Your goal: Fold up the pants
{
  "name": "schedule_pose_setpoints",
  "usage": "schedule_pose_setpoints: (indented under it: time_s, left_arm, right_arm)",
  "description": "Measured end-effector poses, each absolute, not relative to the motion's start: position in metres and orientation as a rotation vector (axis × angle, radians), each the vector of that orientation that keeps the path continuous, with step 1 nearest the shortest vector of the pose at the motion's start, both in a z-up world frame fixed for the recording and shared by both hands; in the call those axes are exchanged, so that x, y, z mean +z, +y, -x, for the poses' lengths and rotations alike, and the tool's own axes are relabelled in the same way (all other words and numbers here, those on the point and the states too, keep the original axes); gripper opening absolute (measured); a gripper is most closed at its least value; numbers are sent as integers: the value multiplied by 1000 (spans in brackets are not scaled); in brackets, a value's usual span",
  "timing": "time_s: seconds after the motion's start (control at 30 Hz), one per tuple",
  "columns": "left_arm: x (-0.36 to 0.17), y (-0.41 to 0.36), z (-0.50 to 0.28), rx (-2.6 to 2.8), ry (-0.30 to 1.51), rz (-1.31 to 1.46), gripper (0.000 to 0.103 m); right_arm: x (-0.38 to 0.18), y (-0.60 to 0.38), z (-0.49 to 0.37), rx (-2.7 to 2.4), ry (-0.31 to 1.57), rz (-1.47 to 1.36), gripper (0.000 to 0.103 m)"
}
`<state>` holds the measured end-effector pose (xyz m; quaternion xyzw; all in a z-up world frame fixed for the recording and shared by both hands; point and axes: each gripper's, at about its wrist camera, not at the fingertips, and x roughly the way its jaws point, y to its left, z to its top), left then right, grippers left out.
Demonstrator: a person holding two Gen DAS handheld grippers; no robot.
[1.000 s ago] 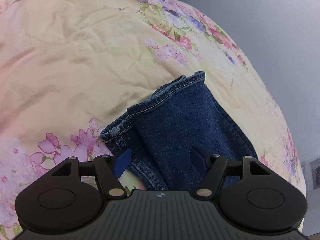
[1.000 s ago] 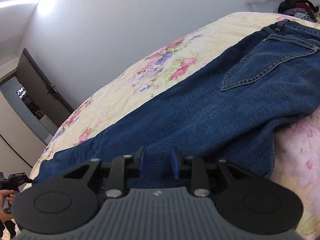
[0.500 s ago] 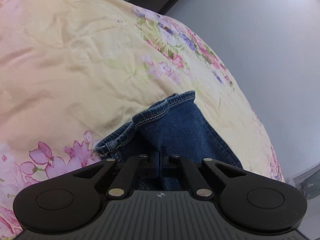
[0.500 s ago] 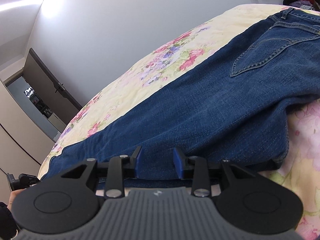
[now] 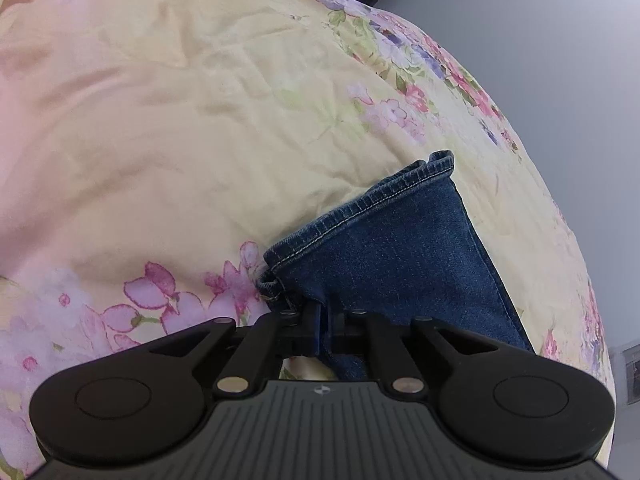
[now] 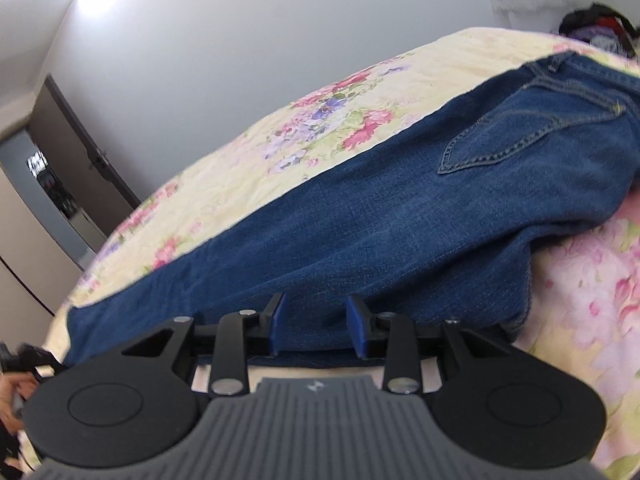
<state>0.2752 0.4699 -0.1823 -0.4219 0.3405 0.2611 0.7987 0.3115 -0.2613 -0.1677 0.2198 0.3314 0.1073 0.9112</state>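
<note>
Bed: a wide bed (image 5: 168, 128) under a crumpled pale yellow cotton cover printed with pink and purple flowers fills both views; in the right wrist view the same cover (image 6: 248, 184) runs back to a plain grey wall (image 6: 248, 48).
Pants: dark blue denim pants (image 6: 400, 232) lie flat along the bed, waist at the far right, a stitched back pocket (image 6: 516, 140) facing up, the legs running to the lower left.
Leg end: in the left wrist view the hemmed cuff (image 5: 384, 200) of the pants rests on the cover, with a second hem bunched just under its near corner.
Left tool: the black left tool (image 5: 322, 320) points steeply down at the cuff end; its jaws are nearly together with a fold of denim pinched between them, and they are easing slightly apart on that fold.
Right tool: the black right tool (image 6: 318, 326) with blue pads sits at the near edge of the pants' leg; its jaws stand at a narrow gap with the denim edge lying between them, and whether the pads press on the cloth I cannot tell.
Door: a dark door (image 6: 76, 148) stands open at the far left.
Pile: dark clothes (image 6: 596, 28) are heaped beyond the bed's far corner.
</note>
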Motion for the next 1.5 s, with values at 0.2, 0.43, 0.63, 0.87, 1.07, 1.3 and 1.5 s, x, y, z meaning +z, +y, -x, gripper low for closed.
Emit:
schedule_pose_setpoints:
  time_s: [0.2, 0.43, 0.63, 0.87, 1.07, 1.3, 1.5]
  left_arm:
    - [-166, 470, -269, 615, 710, 845, 16]
    - [-165, 476, -270, 610, 749, 828, 18]
    - [-167, 475, -270, 601, 754, 822, 18]
    - [-171, 478, -268, 595, 752, 838, 21]
    - [-171, 480, -266, 593, 749, 863, 22]
    - [-170, 477, -249, 561, 731, 940, 25]
    - [-176, 446, -224, 439, 652, 1080, 56]
  right_arm:
    - [-158, -232, -331, 227, 655, -165, 31]
    - [-172, -168, -319, 411, 614, 201, 29]
    - [-190, -141, -311, 442, 596, 567, 27]
    - [-194, -137, -297, 495, 544, 846, 0]
    - [-217, -142, -273, 552, 581, 1007, 0]
    - [-193, -165, -275, 582, 678, 732, 0]
    - [-162, -221, -270, 439, 666, 393, 23]
